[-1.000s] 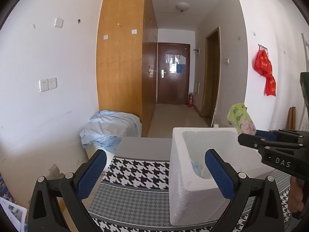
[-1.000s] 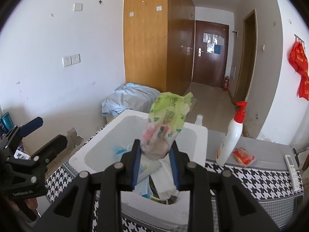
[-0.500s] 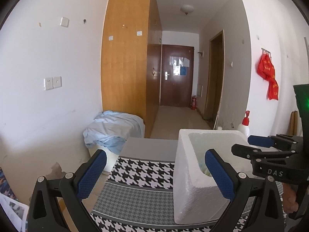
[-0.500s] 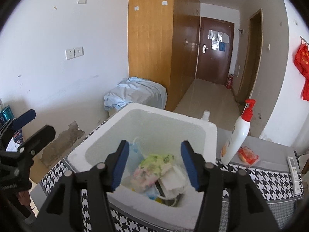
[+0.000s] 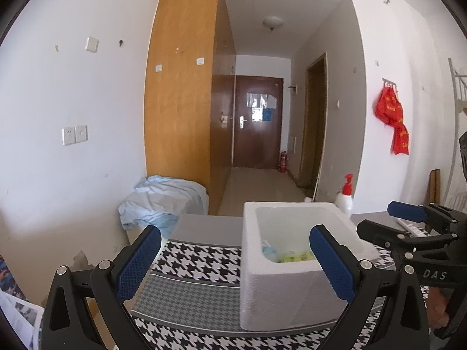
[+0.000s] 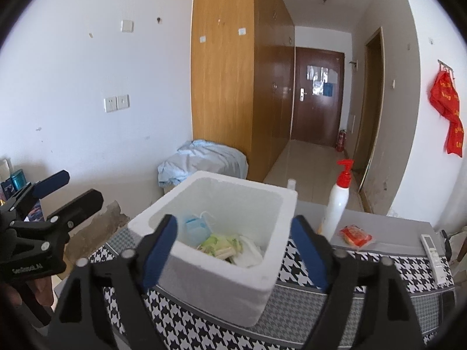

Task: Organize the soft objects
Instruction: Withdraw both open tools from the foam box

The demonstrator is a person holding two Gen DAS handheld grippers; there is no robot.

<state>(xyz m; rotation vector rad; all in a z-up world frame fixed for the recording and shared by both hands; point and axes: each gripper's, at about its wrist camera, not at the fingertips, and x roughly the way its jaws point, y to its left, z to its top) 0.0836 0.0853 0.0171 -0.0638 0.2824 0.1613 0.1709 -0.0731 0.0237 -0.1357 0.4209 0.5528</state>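
While the right tongs (image 6: 233, 245) are opening with nothing between them, left tongs (image 5: 233, 259) wide and empty, green packet (image 6: 220, 243) lying inside foam box (image 6: 271, 280) at frame centre, on the worktop (image 6: 379, 265).

The white foam box (image 6: 221, 265) has a matt, finely grained surface like expanded polystyrene, its rim slightly pitted. Inside the box lie a glossy green plastic packet (image 6: 220, 243), a thin blue non-woven face mask (image 6: 194, 227) and soft white cloth or tissue (image 6: 248, 255). Under the box a woven houndstooth cloth (image 6: 370, 268) looks matt and lightly textured. Right of the box stands a smooth, slightly shiny white plastic pump bottle (image 6: 337, 207) with a red plastic head, then a shiny red wrapper (image 6: 356, 234). Behind the box, rumpled pale blue fabric (image 6: 201, 160) and a satin wood-veneer wardrobe (image 6: 224, 81). Both grippers, the right (image 6: 233, 250) and the left (image 5: 233, 259), are matt black plastic with dimpled blue rubbery pads (image 6: 159, 250)
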